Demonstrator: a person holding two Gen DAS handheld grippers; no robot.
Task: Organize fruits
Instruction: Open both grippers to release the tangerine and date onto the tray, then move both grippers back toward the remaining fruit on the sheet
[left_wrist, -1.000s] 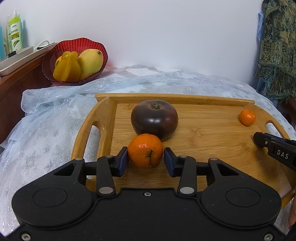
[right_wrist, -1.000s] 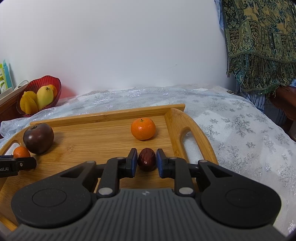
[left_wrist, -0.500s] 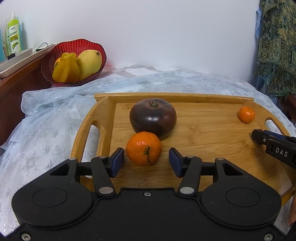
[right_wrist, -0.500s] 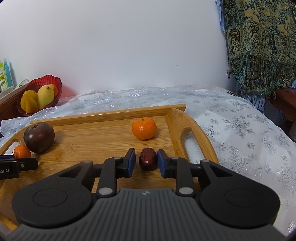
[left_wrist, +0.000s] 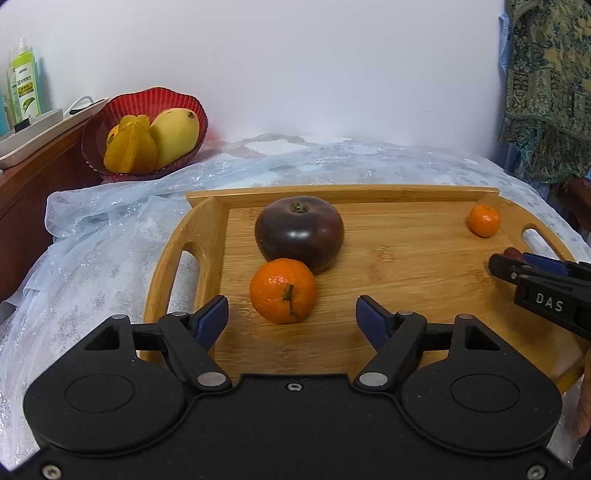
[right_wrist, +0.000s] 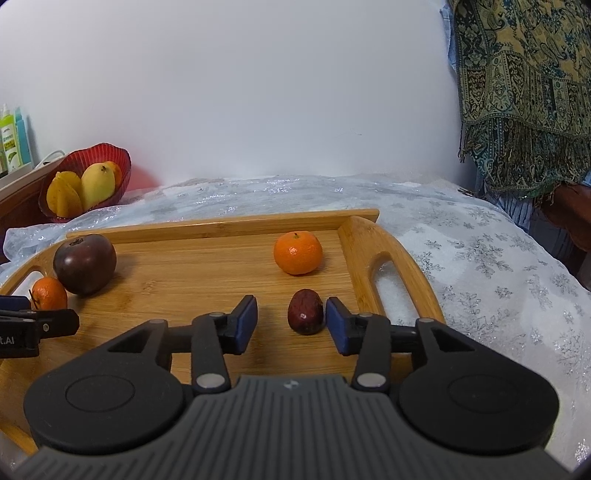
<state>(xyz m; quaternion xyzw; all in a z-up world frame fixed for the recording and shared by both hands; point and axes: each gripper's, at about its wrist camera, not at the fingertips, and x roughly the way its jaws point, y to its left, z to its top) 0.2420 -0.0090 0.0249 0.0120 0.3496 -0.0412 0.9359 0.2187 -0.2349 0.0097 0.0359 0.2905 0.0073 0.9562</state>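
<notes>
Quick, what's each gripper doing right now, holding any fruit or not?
Left gripper: jaws opening, holding nothing; the tangerine sits free on the wooden tray.
Right gripper: jaws opening, holding nothing; the dark red date rests between them.

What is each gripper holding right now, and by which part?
Nothing. The left gripper is opening, its fingers clear of the small orange mandarin on the wooden tray. The right gripper is opening around the dark red date, not gripping it.
</notes>
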